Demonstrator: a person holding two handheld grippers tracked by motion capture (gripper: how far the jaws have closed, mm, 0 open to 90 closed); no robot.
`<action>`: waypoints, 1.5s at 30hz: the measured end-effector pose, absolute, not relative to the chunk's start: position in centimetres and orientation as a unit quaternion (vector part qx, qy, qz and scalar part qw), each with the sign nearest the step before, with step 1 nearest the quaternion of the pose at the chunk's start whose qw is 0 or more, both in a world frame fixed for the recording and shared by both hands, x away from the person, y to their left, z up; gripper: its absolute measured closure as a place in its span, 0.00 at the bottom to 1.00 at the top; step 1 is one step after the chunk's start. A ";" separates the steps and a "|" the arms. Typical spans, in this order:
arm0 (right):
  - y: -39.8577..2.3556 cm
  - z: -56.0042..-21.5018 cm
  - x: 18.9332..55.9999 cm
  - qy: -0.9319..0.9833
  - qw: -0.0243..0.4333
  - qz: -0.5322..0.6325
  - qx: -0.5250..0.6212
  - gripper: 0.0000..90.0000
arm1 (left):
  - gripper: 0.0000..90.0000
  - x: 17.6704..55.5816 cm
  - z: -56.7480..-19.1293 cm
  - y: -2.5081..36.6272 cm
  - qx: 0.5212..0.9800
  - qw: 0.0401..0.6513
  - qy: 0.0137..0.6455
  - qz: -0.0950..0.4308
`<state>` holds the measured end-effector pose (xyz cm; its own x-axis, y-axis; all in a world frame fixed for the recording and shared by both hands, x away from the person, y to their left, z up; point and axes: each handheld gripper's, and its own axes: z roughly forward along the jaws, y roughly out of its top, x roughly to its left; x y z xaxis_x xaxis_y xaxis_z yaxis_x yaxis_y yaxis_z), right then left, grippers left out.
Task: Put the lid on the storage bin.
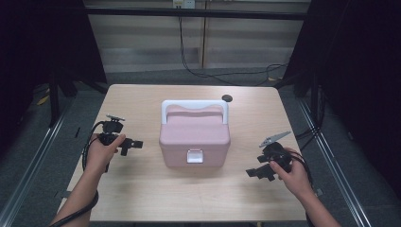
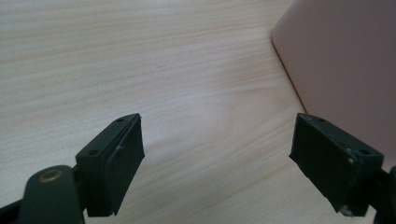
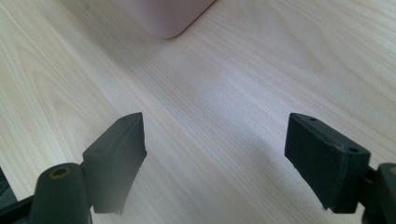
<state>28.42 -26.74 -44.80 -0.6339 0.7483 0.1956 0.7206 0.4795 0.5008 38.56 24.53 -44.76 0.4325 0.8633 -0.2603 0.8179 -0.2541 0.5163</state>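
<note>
A pink lidded box (image 1: pixel 195 138) with a white handle (image 1: pixel 194 105) folded back and a white front latch (image 1: pixel 195 156) stands mid-table. My left gripper (image 1: pixel 132 144) is held to the box's left, pointing at its side, open with nothing between the jaws. In the left gripper view the box's pink wall (image 2: pixel 345 70) rises at the right, beyond the left gripper (image 2: pixel 217 154). My right gripper (image 1: pixel 257 173) hovers to the box's front right, open and empty. In the right gripper view a pink corner of the box (image 3: pixel 163 16) lies far ahead of the right gripper (image 3: pixel 215 154).
A light wooden table (image 1: pixel 142 198) carries the box. A small dark round spot (image 1: pixel 227 98) sits near its far edge. Black cables run along the floor behind the table, and metal rails flank both sides.
</note>
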 end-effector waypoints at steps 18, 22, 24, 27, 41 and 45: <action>-28.1 -46.4 27.5 0.856 0.021 0.279 0.435 0.22 | 0.19 37.0 -47.1 26.5 0.784 0.307 0.538 0.046; -28.4 -46.8 27.3 0.854 0.019 0.283 0.436 0.22 | 0.19 36.7 -47.7 27.0 0.785 0.304 0.537 0.045; -28.6 -46.9 27.2 0.852 0.019 0.284 0.439 0.22 | 0.19 36.5 -48.0 27.2 0.787 0.304 0.536 0.044; -28.9 -47.1 27.0 0.851 0.018 0.280 0.443 0.22 | 0.19 36.2 -48.4 27.5 0.784 0.306 0.537 0.046; -29.1 -47.9 26.6 0.857 0.022 0.270 0.439 0.22 | 0.18 35.0 -49.0 28.3 0.797 0.318 0.508 0.072; -29.1 -48.2 26.5 0.859 0.024 0.267 0.436 0.22 | 0.18 34.7 -49.2 28.3 0.803 0.321 0.495 0.084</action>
